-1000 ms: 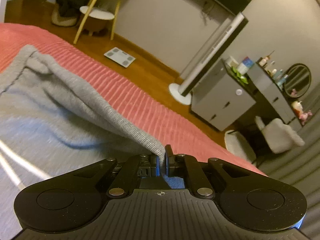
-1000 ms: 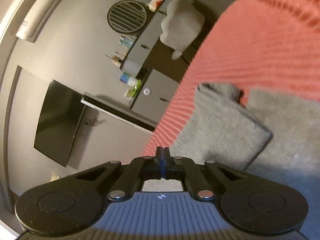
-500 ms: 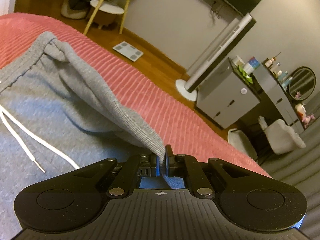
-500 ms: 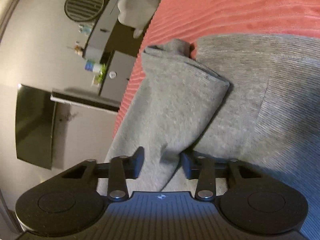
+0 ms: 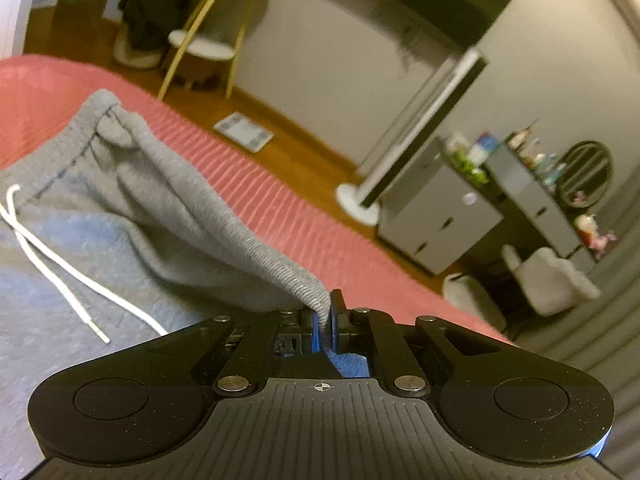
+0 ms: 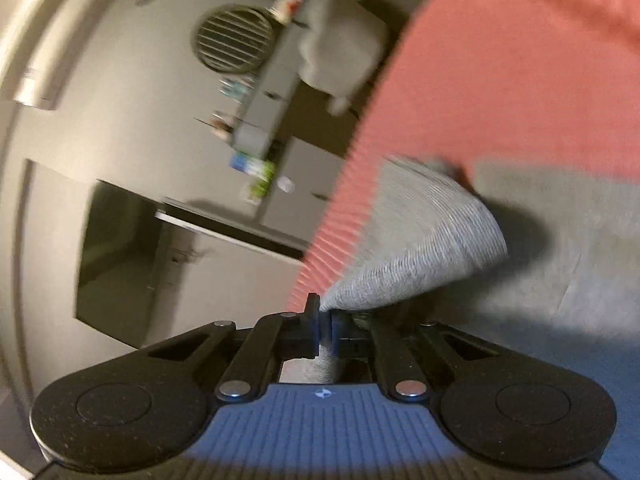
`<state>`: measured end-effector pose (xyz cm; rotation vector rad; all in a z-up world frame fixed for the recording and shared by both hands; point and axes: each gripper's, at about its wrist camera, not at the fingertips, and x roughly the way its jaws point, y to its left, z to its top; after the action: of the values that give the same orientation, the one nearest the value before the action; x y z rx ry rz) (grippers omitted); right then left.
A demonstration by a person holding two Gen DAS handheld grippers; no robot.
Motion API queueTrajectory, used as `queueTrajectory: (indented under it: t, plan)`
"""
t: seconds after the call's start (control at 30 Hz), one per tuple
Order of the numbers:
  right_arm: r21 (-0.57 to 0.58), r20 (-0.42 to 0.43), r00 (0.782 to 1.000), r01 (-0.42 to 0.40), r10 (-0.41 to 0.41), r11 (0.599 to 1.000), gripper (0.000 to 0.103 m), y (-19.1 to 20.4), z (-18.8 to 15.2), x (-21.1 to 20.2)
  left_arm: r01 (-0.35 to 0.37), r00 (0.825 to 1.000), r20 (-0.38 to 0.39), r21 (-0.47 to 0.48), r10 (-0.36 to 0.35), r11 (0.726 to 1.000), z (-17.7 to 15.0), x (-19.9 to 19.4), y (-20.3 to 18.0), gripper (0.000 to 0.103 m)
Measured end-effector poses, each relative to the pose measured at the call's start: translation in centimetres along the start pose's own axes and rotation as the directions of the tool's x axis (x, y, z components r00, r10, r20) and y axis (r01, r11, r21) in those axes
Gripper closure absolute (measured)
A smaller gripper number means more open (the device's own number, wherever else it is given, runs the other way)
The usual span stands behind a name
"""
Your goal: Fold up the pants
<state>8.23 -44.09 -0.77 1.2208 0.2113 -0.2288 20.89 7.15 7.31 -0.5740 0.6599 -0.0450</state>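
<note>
Grey sweatpants (image 5: 132,216) lie on a pink ribbed bedspread (image 5: 280,216). Their waistband with a white drawstring (image 5: 60,276) shows at the left of the left wrist view. My left gripper (image 5: 326,312) is shut on the ribbed waistband edge, which rises taut from the bed to the jaws. In the right wrist view, the pants (image 6: 424,248) show a lifted fold near a leg end. My right gripper (image 6: 325,320) is shut on that grey fabric, pinched between its pads. The bedspread (image 6: 520,92) fills the upper right.
Past the bed edge lies wooden floor with a white scale (image 5: 244,132), a stool (image 5: 200,46), a standing panel on a round base (image 5: 416,136), grey cabinets (image 5: 440,216) and a pale chair (image 5: 552,280). A dark wall screen (image 6: 116,264) hangs beside the bed.
My left gripper pulled the waistband along, bringing the drawstring further into view. My right gripper opened over the pant fold, then closed on it and lifted it.
</note>
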Motion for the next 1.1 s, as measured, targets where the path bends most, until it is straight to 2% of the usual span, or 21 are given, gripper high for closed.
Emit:
queueTrajectory:
  t: [0.1, 0.2, 0.27, 0.37, 0.47, 0.53, 0.57, 0.63, 0.67, 0.7, 0.77, 0.87, 0.93, 1.0, 1.1]
  plan:
    - [-0.008, 0.036, 0.999, -0.035, 0.035, 0.999, 0.098, 1.2, 0.9, -3.7, 0.052, 0.998, 0.04, 0.014, -0.052, 0.999, -1.8, -4.8, 0.0, 0.096]
    - [-0.024, 0.065, 0.997, -0.032, 0.034, 0.999, 0.098, 2.2, 1.4, -6.6, 0.054, 0.997, 0.059, 0.045, -0.056, 0.998, -5.2, -9.3, 0.5, 0.096]
    - [-0.062, 0.076, 0.997, -0.01, 0.015, 0.998, 0.098, 2.8, 1.2, -8.2, 0.029, 0.998, 0.047, 0.037, -0.031, 0.999, -8.0, -11.3, 1.6, 0.096]
    - [-0.099, 0.079, 0.996, 0.051, -0.043, 0.994, 0.098, 1.7, 0.1, -10.9, -0.021, 1.0, 0.002, 0.022, 0.021, 1.0, -12.0, -12.1, 3.5, 0.096]
    - [-0.096, 0.031, 0.986, 0.168, -0.166, 0.981, 0.097, -1.0, -1.0, -11.4, -0.094, 0.994, -0.053, 0.033, 0.096, 0.995, -14.1, -10.9, 5.5, 0.089]
    - [-0.061, -0.059, 0.963, 0.258, -0.262, 0.964, 0.093, -2.9, -1.2, -10.1, -0.168, 0.985, -0.029, -0.029, 0.167, 0.985, -13.9, -10.5, 7.2, 0.078]
    - [-0.047, -0.098, 0.953, 0.284, -0.287, 0.958, 0.092, -3.6, -1.2, -9.6, -0.181, 0.983, -0.01, -0.061, 0.181, 0.982, -13.4, -10.6, 8.0, 0.071]
    - [-0.032, -0.139, 0.935, 0.324, -0.325, 0.946, 0.084, -4.2, -1.1, -8.8, -0.189, 0.98, 0.045, -0.112, 0.195, 0.976, -12.1, -10.8, 9.7, 0.036]
    - [-0.029, -0.147, 0.933, 0.329, -0.329, 0.944, 0.074, -4.5, -1.2, -8.7, -0.212, 0.973, 0.067, -0.117, 0.221, 0.97, -11.1, -10.6, 10.4, 0.033]
    - [-0.023, -0.162, 0.932, 0.325, -0.324, 0.945, 0.071, -4.7, -1.2, -8.3, -0.24, 0.964, 0.082, -0.122, 0.251, 0.963, -10.4, -10.4, 11.1, 0.032]
    - [0.0, -0.182, 0.93, 0.324, -0.319, 0.946, 0.071, -5.1, -1.6, -8.2, -0.29, 0.951, 0.087, -0.098, 0.298, 0.952, -8.3, -9.1, 12.4, 0.028]
    - [0.008, -0.191, 0.931, 0.32, -0.312, 0.948, 0.07, -5.3, -1.7, -7.9, -0.397, 0.908, 0.099, -0.112, 0.407, 0.911, -5.9, -7.5, 14.6, 0.027]
    - [0.0, -0.193, 0.93, 0.32, -0.314, 0.947, 0.07, -5.3, -1.9, -7.6, -0.426, 0.893, 0.081, -0.165, 0.443, 0.889, -4.9, -6.6, 16.4, 0.027]
    - [-0.009, -0.197, 0.928, 0.322, -0.317, 0.947, 0.07, -5.8, -2.2, -7.7, -0.459, 0.876, 0.033, -0.25, 0.482, 0.852, -4.0, -6.2, 18.3, 0.027]
    - [0.012, -0.196, 0.93, 0.32, -0.312, 0.947, 0.069, -6.2, -2.4, -7.6, -0.386, 0.905, 0.041, -0.336, 0.423, 0.859, -3.4, -6.4, 20.8, 0.028]
